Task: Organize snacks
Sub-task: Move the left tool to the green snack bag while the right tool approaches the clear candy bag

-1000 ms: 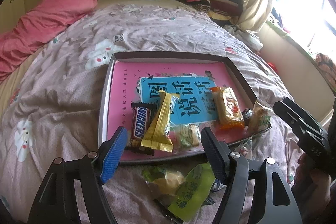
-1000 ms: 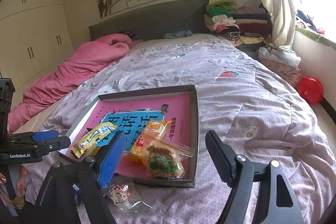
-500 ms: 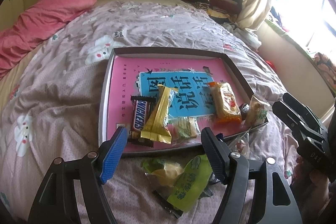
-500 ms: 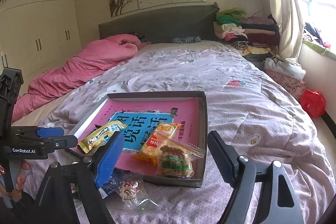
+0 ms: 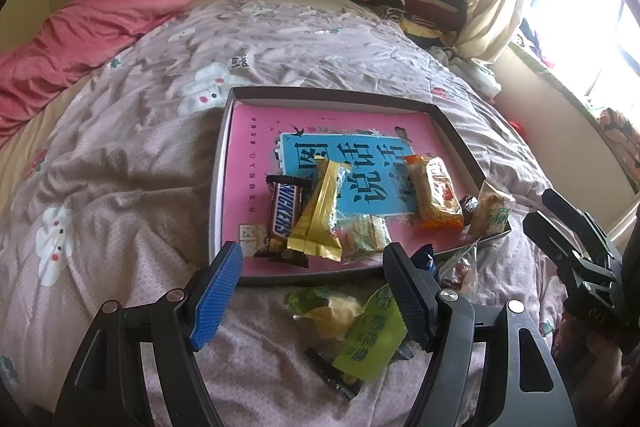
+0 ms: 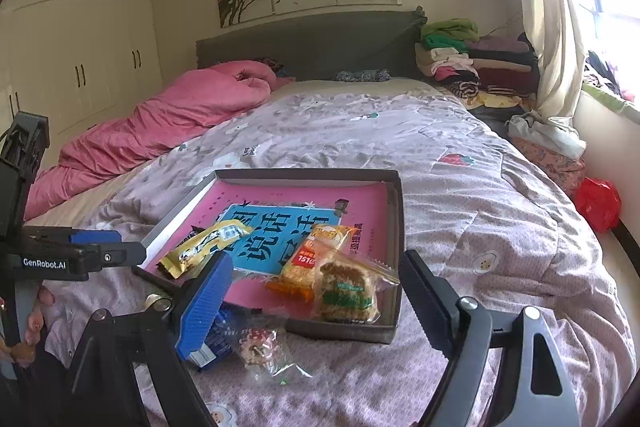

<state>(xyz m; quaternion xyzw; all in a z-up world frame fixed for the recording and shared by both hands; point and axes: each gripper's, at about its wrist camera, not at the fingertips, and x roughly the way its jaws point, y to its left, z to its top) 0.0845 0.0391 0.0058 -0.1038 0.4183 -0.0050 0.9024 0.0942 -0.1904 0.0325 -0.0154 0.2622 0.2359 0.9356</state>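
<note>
Tray [image 5: 456, 131] on quilt [image 5: 120, 187], dark rim raised | snickers bar [image 5: 285, 215], gold packet [image 5: 320, 215], orange packet [image 5: 436, 193] inside | green packet [image 5: 372, 335] outside near edge | left gripper [image 5: 316, 299] open, empty | right gripper [image 6: 316, 303] just widening, empty | bare bedding beyond

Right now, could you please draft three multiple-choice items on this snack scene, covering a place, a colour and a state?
1. Where does the Snickers bar lie?
A. inside the tray
B. on the pink duvet
C. on the windowsill

2. What colour is the wrapper leaning over the Snickers bar?
A. red
B. gold
C. white

3. How does the right gripper stand?
A. shut on a packet
B. shut, empty
C. open, holding nothing

Answers: 1 A, it rests on the tray floor; 2 B, the gold wrapper is shiny yellow; 3 C, jaws apart, having just opened wider, nothing gripped between them.
</note>
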